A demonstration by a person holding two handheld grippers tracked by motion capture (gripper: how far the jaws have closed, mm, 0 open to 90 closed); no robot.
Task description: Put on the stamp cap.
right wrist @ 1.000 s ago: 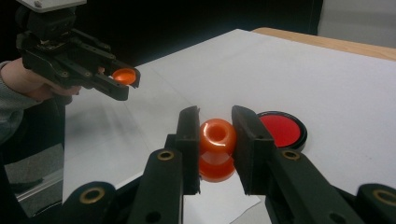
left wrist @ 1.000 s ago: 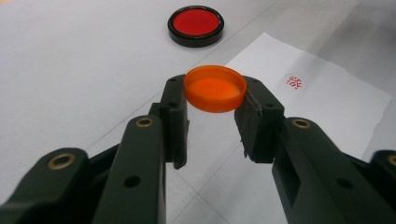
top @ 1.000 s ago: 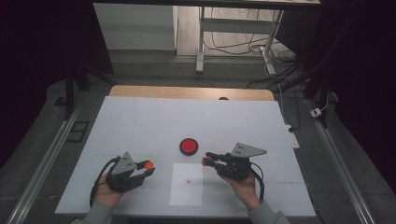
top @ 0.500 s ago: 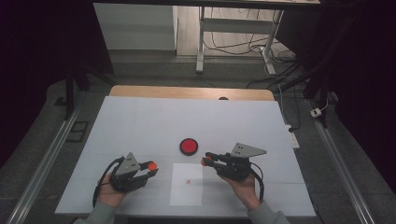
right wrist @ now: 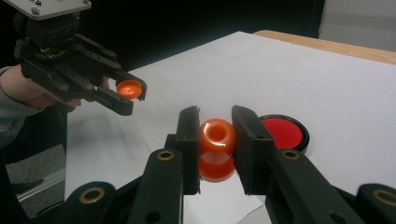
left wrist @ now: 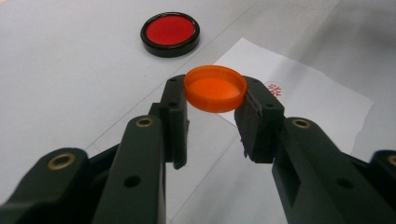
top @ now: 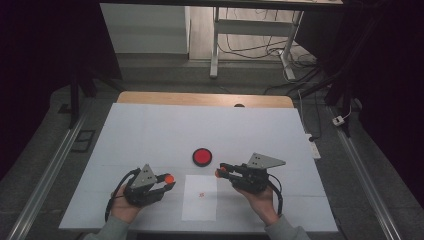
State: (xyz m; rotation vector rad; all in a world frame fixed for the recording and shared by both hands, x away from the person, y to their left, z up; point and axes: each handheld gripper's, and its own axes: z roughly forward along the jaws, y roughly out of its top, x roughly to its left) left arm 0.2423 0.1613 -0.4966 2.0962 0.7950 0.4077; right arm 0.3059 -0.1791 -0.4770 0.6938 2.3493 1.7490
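holding orange cap [left wrist: 215, 87] open side up | left gripper [left wrist: 212, 116] clamped

Your tabletop [top: 150, 130] is covered white, with a wooden edge at the far side. A round red ink pad [top: 202, 156] lies on it just beyond your fingers, and a white paper slip [top: 200, 197] lies between them.
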